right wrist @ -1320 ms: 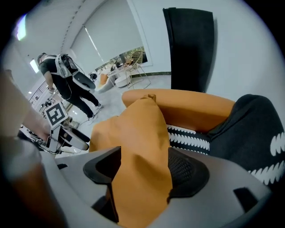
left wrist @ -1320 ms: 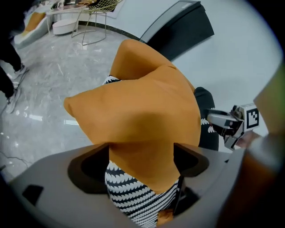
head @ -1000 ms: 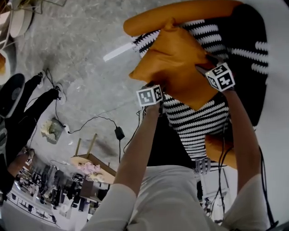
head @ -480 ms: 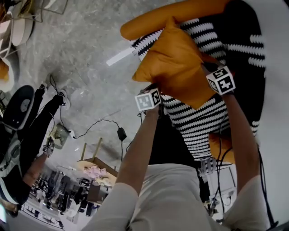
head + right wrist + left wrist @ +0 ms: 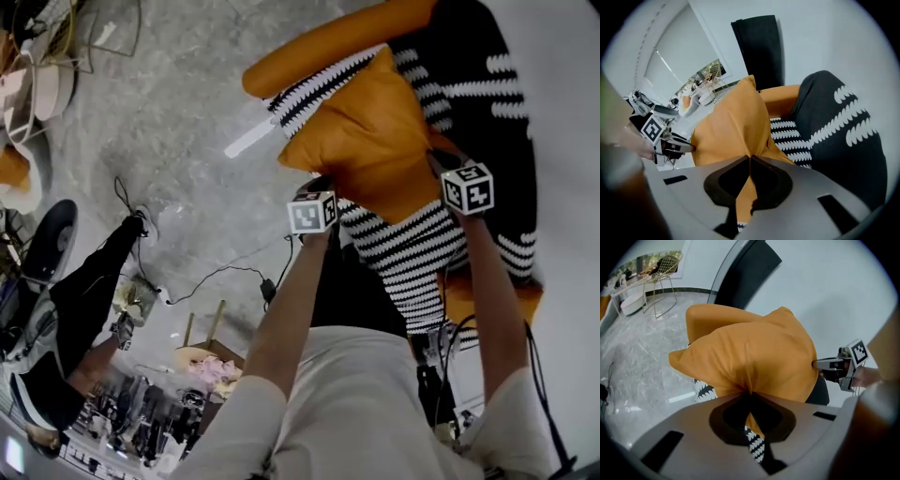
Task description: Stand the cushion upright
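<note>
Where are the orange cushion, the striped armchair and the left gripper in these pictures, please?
orange cushion (image 5: 375, 131): head view, on the middle of its face.
striped armchair (image 5: 412, 258): head view, on the black-and-white seat.
left gripper (image 5: 750, 393): left gripper view, where its shut jaws pinch the cushion's edge.

Cushion (image 5: 750, 357) lower edge hidden behind left gripper (image 5: 749, 394); armchair (image 5: 487, 56) cut off at top; distant clutter (image 5: 141, 422) too small, maybe furniture.

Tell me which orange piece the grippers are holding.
The square orange cushion, pinched by the left gripper and right gripper; the long orange chair arm beyond it is ungripped.
</note>
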